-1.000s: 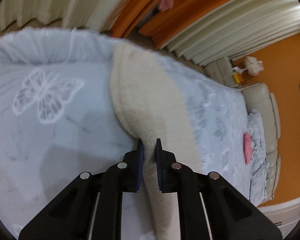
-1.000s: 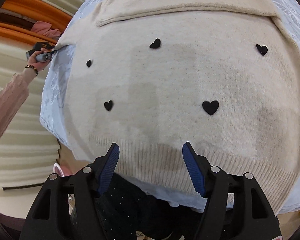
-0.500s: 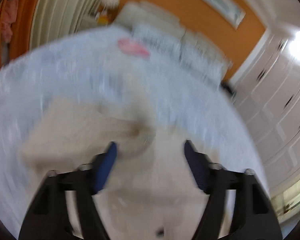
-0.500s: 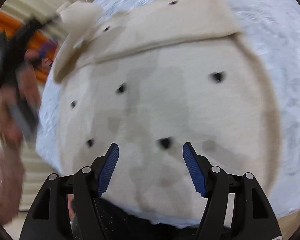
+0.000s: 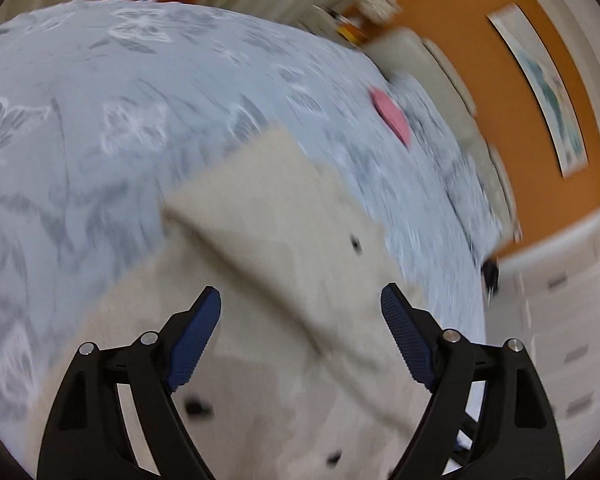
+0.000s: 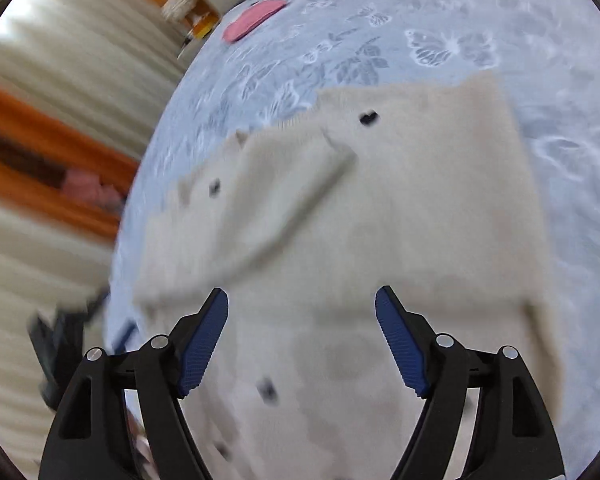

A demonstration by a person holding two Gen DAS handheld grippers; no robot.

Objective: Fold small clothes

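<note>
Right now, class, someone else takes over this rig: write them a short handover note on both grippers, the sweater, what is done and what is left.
Left gripper: fingers opening, nothing between them.
Right gripper: fingers opening, empty too.
Cream sweater with black hearts lies on the butterfly bedspread; both sleeves are folded in across the body, one sleeve on top.
Left: fold the body up into a compact stack.
</note>
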